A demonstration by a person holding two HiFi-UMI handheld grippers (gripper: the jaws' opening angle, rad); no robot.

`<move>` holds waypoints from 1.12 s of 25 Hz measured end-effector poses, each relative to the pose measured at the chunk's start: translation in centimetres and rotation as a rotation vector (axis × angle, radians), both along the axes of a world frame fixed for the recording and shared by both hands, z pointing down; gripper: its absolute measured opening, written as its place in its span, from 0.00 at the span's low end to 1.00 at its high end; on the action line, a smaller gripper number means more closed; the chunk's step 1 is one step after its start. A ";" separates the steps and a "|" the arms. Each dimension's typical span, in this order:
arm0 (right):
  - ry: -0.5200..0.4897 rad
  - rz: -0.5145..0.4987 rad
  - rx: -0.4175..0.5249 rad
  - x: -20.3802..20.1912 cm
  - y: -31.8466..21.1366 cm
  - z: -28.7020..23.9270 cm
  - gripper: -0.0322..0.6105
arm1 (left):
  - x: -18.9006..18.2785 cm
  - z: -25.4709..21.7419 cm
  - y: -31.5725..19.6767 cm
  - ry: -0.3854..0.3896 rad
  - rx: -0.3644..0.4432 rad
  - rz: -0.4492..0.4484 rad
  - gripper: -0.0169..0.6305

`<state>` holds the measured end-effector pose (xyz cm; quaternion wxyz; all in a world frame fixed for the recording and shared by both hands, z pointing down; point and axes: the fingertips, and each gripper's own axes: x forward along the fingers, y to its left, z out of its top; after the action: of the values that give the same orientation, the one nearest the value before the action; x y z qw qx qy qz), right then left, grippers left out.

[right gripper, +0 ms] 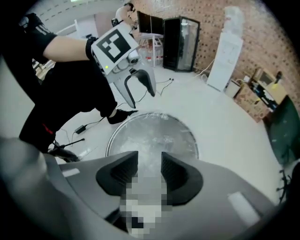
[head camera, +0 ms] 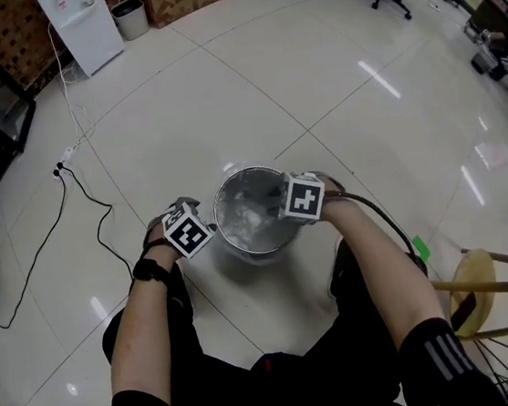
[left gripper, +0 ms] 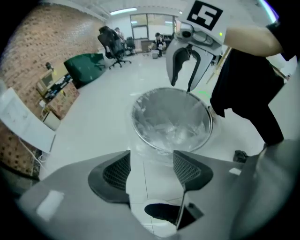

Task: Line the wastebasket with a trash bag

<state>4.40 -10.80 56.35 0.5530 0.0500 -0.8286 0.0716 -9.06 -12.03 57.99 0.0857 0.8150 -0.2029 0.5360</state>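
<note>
Head view: the trash bag (head camera: pixel 250 207) lines the wastebasket (head camera: pixel 224 236). Left tongs (left gripper: pixel 151 158) and right tongs (right gripper: pixel 149 160) are both open and empty. Confirm the film overlaps the rim evenly.

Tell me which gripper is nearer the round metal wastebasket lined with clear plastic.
Right, narrowly. The right gripper hangs over the rim of the round metal wastebasket; the left gripper sits just outside the opposite rim.

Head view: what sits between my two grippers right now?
The wastebasket, lined with the clear trash bag, stands between the left gripper and the right gripper. The head view shows it; both gripper views confirm.
</note>
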 end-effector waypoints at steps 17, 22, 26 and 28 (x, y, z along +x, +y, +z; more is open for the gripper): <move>-0.483 0.461 0.261 3.5 0.4 -15.1 0.06 | 4.0 -18.0 0.8 0.389 0.388 -0.198 0.02; -0.567 0.447 0.215 3.0 1.4 -15.2 0.06 | 5.9 -17.1 1.5 0.421 0.322 -0.184 0.02; -0.600 0.429 0.207 2.6 0.7 -15.4 0.06 | 8.3 -16.4 1.6 0.382 0.281 -0.128 0.02; -0.602 0.378 0.223 1.5 0.4 -16.1 0.06 | 9.0 -17.2 1.3 0.391 0.270 -0.109 0.02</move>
<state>5.91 -10.38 40.22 0.2525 0.2389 -0.9330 0.0935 -0.03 -10.70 40.81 0.0424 0.8951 -0.2962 0.3305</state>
